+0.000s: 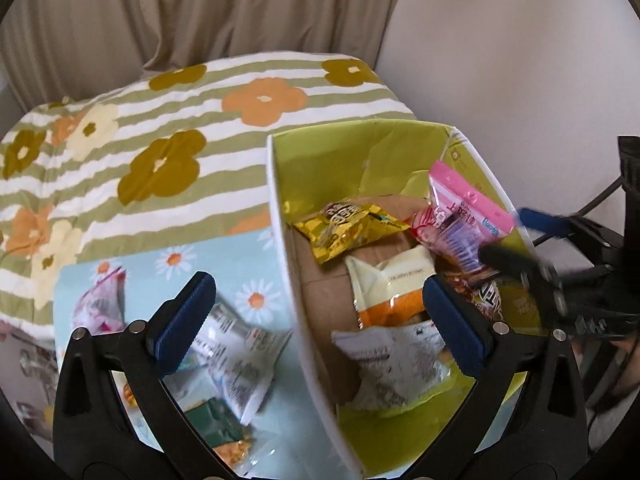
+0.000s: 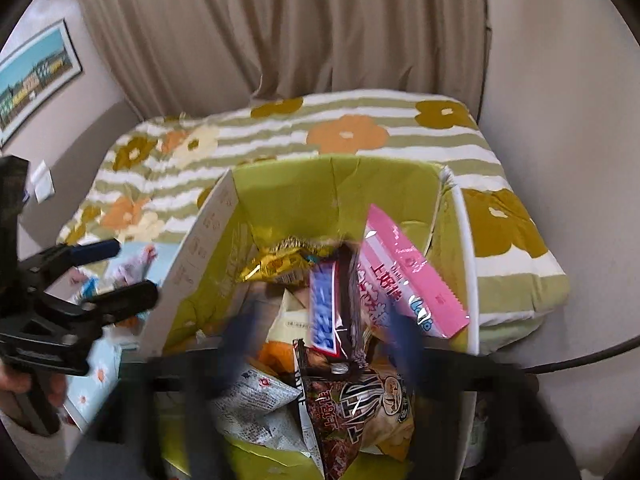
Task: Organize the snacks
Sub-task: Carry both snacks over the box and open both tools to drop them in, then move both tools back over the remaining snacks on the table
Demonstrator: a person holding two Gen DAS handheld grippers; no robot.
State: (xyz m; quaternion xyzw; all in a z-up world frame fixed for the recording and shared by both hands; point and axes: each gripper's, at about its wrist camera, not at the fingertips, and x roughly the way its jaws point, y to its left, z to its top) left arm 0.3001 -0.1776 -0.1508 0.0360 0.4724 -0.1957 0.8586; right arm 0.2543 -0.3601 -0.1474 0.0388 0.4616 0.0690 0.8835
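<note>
A green-lined cardboard box (image 1: 280, 208) holds several snack packets: a yellow one (image 1: 348, 232), a cream and orange one (image 1: 390, 284), a pink one (image 1: 464, 212) and a grey-white one (image 1: 396, 364). My left gripper (image 1: 316, 324) is open and empty, straddling the box's left wall. My right gripper (image 2: 324, 336) is motion-blurred over the box (image 2: 304, 196), jaws apart. A blue and brown bar (image 2: 332, 308) stands between its fingers; contact is unclear. It shows in the left wrist view (image 1: 520, 240) at the box's right rim.
Loose packets (image 1: 236, 344) lie on a light blue daisy-print sheet (image 1: 256, 256) left of the box. A green-striped flowered blanket (image 1: 168, 128) covers the surface behind. Curtains and a wall stand beyond. A cable (image 2: 580, 356) runs at the right.
</note>
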